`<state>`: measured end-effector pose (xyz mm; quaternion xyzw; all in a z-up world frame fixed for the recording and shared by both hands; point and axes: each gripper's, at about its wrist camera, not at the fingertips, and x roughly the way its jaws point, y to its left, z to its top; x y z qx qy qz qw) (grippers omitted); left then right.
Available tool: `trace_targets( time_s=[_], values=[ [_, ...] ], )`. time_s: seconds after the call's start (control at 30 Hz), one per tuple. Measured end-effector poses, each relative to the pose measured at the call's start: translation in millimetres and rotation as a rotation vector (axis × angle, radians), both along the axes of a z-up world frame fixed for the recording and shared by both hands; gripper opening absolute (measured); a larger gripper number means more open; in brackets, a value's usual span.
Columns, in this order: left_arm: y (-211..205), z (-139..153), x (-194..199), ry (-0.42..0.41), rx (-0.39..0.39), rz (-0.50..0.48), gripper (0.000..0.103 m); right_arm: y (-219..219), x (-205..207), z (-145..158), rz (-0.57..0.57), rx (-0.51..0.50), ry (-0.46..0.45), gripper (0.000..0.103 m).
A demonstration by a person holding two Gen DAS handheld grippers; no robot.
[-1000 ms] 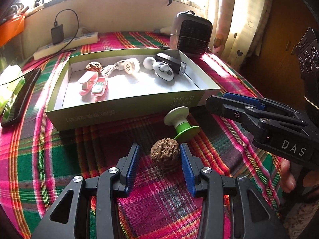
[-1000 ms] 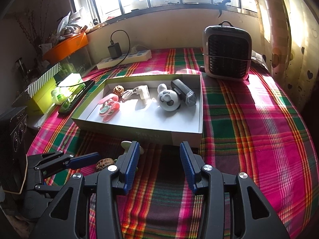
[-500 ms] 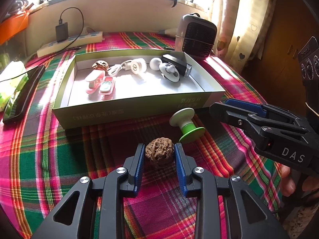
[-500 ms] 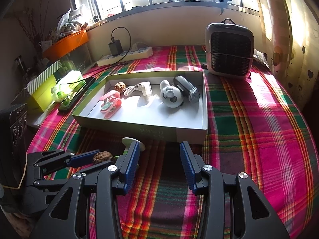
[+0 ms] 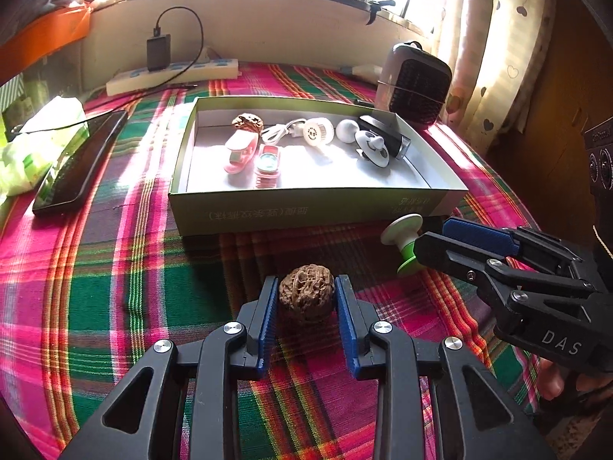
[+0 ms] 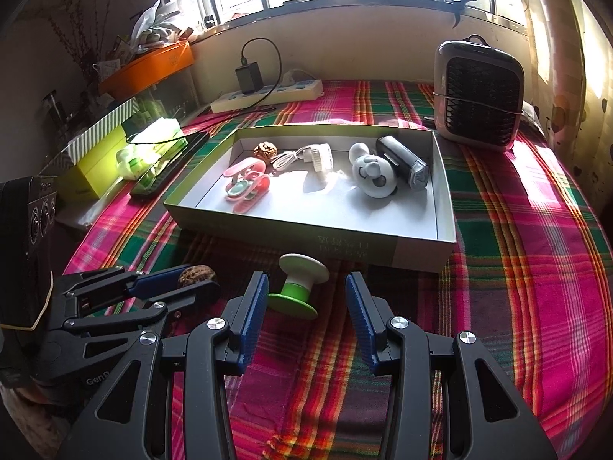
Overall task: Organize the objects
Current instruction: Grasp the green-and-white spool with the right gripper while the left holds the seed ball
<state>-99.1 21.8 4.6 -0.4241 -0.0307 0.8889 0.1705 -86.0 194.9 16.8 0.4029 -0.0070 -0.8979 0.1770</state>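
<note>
A heater (image 6: 479, 96) and power strip (image 6: 268, 96) (charger plugged in) line the wall.

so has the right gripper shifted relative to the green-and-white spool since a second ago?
Yes. The right gripper has moved forward and toward its left: the green-and-white spool, earlier hidden behind its left finger, now lies between the open jaws, untouched, near the box.

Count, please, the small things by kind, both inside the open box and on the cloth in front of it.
Walnuts: 2, one in the box, one in the left tongs
Pink clips: 2
White plug with cable: 1
Panda fan: 1
Black lamp: 1
Green-and-white spool: 1
Total: 8
</note>
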Motion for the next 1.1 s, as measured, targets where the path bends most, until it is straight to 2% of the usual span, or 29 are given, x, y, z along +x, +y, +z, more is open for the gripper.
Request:
trace_targets(
  time_s=[0.6,1.1],
  values=[
    [-3,-1,-2,-0.005,0.015,0.001,0.028,-12,-13,-18,-0.003,0.051,-0.056,0.044],
    [-2,-1,-2,-0.005,0.015,0.002,0.028,-11,-14,-19,-0.030,0.073,-0.045,0.044]
  ],
)
